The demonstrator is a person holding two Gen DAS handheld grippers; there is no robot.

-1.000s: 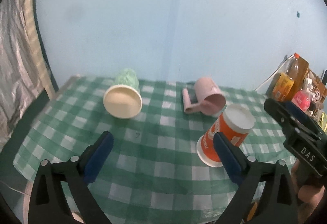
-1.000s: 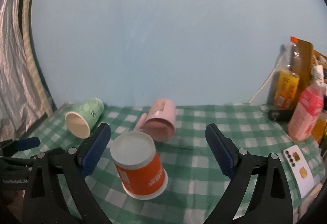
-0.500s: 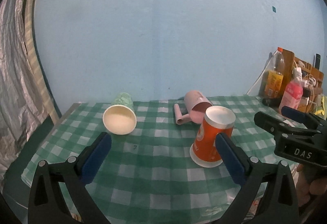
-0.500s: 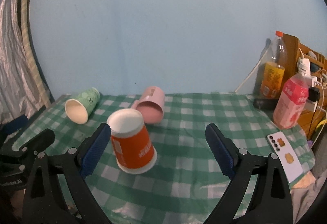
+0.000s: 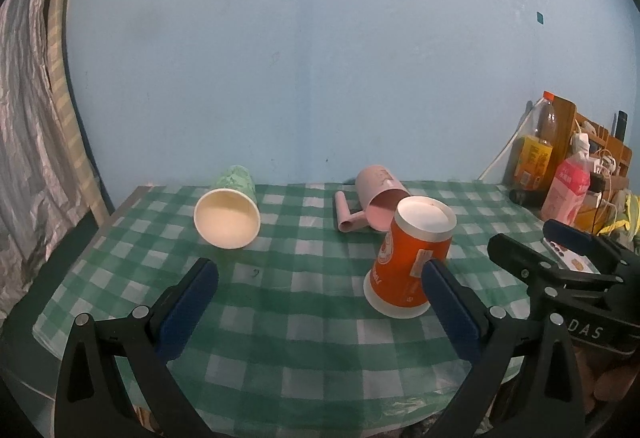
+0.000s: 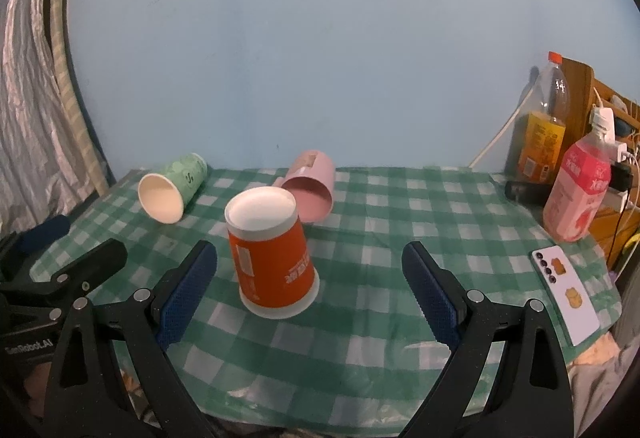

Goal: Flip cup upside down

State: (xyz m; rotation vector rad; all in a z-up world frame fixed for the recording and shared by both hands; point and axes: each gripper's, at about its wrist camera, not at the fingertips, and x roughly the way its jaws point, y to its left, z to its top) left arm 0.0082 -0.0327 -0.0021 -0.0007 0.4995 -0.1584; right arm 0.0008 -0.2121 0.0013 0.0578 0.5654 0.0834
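An orange paper cup (image 5: 408, 258) (image 6: 272, 258) stands upside down on the green checked tablecloth, rim down, white base up. A green paper cup (image 5: 228, 212) (image 6: 170, 190) lies on its side at the back left, mouth toward me. A pink mug (image 5: 380, 198) (image 6: 310, 188) lies on its side behind the orange cup. My left gripper (image 5: 318, 306) is open and empty, near the table's front edge. My right gripper (image 6: 310, 298) is open and empty, just in front of the orange cup and not touching it.
Bottles (image 6: 540, 134) and a pink drink carton (image 6: 576, 194) stand at the right beside a wooden shelf with cables. A phone (image 6: 566, 292) lies near the right front edge of the table (image 6: 400, 378). A blue wall is behind, a silver curtain at the left.
Both grippers have drawn back from the table and a little upward; the cups look smaller and farther. The orange cup stays upside down where it stood.
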